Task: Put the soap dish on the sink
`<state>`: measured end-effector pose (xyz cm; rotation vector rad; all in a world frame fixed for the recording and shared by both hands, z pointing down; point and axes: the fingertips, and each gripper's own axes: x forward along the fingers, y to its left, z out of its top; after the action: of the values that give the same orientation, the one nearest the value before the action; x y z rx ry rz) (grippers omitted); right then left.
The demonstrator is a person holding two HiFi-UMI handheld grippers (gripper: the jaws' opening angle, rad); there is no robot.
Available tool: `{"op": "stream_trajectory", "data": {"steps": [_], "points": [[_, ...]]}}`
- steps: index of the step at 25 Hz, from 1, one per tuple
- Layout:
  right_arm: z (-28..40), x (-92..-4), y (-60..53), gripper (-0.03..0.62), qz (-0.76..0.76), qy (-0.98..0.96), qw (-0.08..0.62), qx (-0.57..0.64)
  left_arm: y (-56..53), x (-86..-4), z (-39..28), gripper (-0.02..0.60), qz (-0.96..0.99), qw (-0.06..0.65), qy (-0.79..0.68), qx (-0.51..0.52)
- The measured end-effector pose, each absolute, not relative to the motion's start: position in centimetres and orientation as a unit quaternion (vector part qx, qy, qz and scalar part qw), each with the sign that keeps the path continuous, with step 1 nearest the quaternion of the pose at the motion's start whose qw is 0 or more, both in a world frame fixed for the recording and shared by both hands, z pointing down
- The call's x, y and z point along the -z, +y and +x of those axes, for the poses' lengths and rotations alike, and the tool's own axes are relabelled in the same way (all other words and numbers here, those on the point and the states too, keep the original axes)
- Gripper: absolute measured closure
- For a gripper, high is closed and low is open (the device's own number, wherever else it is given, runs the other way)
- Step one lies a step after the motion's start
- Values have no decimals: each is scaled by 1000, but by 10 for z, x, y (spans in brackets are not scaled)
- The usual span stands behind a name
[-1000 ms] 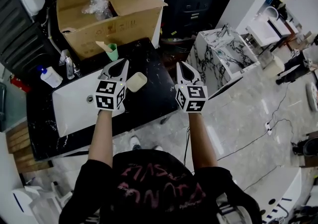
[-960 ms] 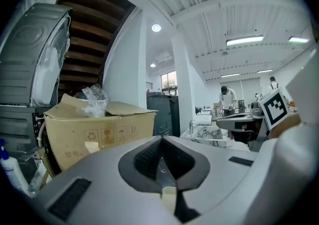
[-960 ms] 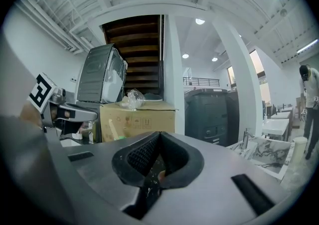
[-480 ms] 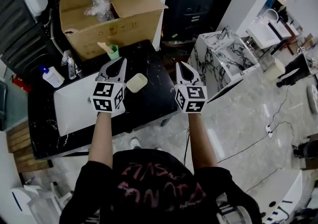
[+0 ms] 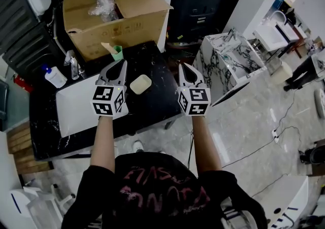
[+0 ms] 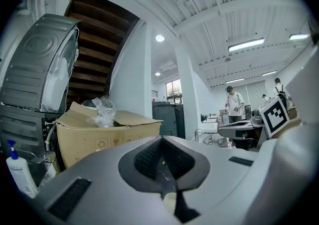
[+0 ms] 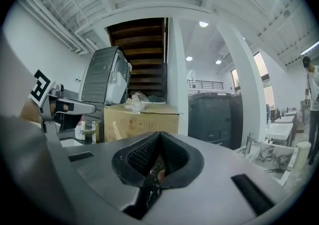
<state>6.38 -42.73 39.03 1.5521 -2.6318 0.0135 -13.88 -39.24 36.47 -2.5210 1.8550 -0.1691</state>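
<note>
The cream soap dish (image 5: 140, 84) lies on the black marble counter (image 5: 152, 103), just right of the white sink basin (image 5: 76, 110). My left gripper (image 5: 123, 63) hovers over the counter right beside the dish's left side, jaws shut and holding nothing. My right gripper (image 5: 183, 65) is held off the counter's right edge, a hand's width right of the dish; it is shut too and holds nothing. In both gripper views the dark pads (image 6: 149, 156) (image 7: 144, 155) meet in a closed seam.
A green cup (image 5: 117, 52), a faucet (image 5: 74, 66) and a white pump bottle (image 5: 55, 77) stand along the counter's back. An open cardboard box (image 5: 114, 9) sits behind it. A marble vanity (image 5: 231, 55) stands on the floor at the right.
Both grippers stay shut and nearly still; the left one has drifted slightly down and left. The soap dish has not moved.
</note>
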Motion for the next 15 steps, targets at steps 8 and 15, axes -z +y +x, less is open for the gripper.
{"op": "stream_trajectory", "data": {"steps": [8, 15], "points": [[60, -393, -427, 583, 502, -863, 50, -2, -389, -367, -142, 567, -800, 4, 597, 58], [59, -393, -426, 583, 496, -867, 48, 1, -382, -371, -144, 568, -795, 3, 604, 61]]}}
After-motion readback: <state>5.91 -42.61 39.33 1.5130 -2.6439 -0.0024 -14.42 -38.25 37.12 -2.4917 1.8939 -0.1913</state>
